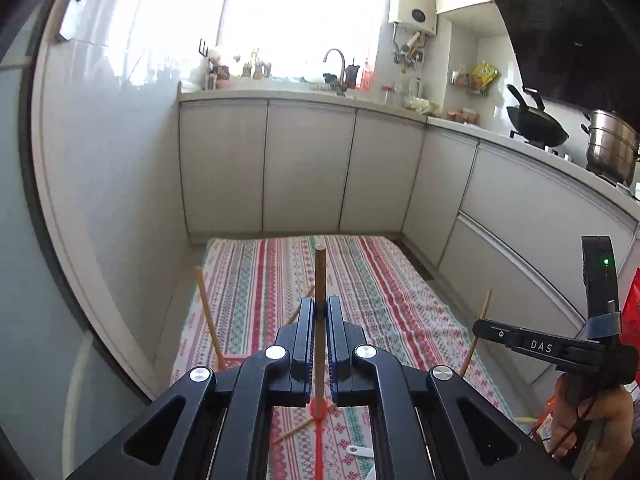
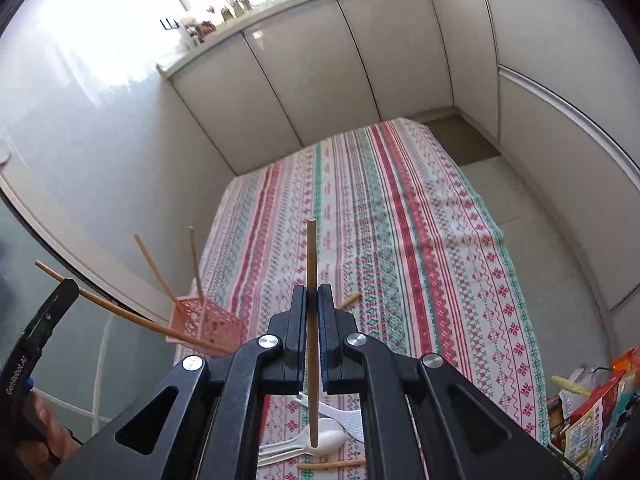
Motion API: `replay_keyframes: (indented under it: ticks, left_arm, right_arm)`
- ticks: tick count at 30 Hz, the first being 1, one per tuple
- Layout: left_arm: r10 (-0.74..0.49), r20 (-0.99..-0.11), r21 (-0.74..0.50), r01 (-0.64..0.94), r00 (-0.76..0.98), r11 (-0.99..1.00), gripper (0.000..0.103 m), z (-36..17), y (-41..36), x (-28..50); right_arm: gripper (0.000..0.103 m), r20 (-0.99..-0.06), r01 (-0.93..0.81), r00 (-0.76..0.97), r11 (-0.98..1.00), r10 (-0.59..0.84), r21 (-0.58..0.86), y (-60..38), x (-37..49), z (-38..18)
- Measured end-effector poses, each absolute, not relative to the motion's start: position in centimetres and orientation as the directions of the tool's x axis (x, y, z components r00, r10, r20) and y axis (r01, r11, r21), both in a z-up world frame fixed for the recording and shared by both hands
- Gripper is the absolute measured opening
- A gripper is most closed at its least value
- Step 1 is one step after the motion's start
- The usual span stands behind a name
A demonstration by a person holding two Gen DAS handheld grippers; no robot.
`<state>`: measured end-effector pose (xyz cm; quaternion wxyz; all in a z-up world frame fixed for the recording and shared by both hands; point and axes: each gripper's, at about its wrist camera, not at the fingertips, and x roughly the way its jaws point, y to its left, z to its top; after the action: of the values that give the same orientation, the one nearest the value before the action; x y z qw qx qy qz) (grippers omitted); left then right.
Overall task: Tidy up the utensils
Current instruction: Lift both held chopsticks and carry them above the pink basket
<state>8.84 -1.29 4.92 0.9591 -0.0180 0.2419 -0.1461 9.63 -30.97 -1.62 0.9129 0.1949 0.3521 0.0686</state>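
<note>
Black tongs fill the lower half of each wrist view. Left tongs [image 1: 319,316]: jaws clamped together on one wooden chopstick [image 1: 319,280], which stands between them and points toward the upper middle of the frame. Right tongs [image 2: 312,312]: likewise clamped on a second chopstick [image 2: 311,264], held lengthwise along the jaws. Below both lies a striped patterned cloth [image 2: 420,216]; whether it covers a low surface or the floor cannot be told. In the right view, a pink slotted basket [image 2: 208,322] sits at the lower left of the cloth, with several chopsticks already leaning out of it. Loose items remain at the bottom of that frame: white plastic spoons [image 2: 326,438] and another chopstick [image 2: 332,465]. A further chopstick stub [image 2: 350,300] shows just right of the jaws. Kitchen cabinets [image 1: 304,168] close the background.

Step in hand, as judged: both chopsticks are grasped and held clear of the cloth, so transport to the basket comes next. That move calls for swinging each stick toward the lower left, tipping it near upright, and aligning its lower end with the basket opening before the jaws part.
</note>
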Motion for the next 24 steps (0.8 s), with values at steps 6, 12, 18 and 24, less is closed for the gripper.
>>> replay_keyframes:
  ticks: [6,12,18,24]
  left_arm:
    - [-0.229,-0.375,-0.105,0.204,0.898,0.973,0.005,6.8,1.7,8.5]
    - [-0.152,-0.347,-0.114,0.119,0.926,0.986,0.005,5.6,3.9,10.4]
    - [-0.129,-0.391,-0.099,0.098,0.911,0.990,0.005,2.5,4.5,13.5]
    - [-0.109,-0.454,-0.080,0.081,0.885,0.993,0.006,-0.4,4.6,16.1]
  right_arm:
    - [0.005,-0.534,-0.038,0.800,0.911,0.274,0.412,-29.2,9.3,0.8]
    - [0.005,-0.443,-0.100,0.840,0.893,0.312,0.439,-27.0,10.0,2.2]
    - [0.005,-0.348,-0.165,0.869,0.868,0.353,0.468,-24.3,11.5,2.8]
    - [0.005,-0.271,-0.217,0.881,0.841,0.387,0.496,-21.5,13.1,2.5]
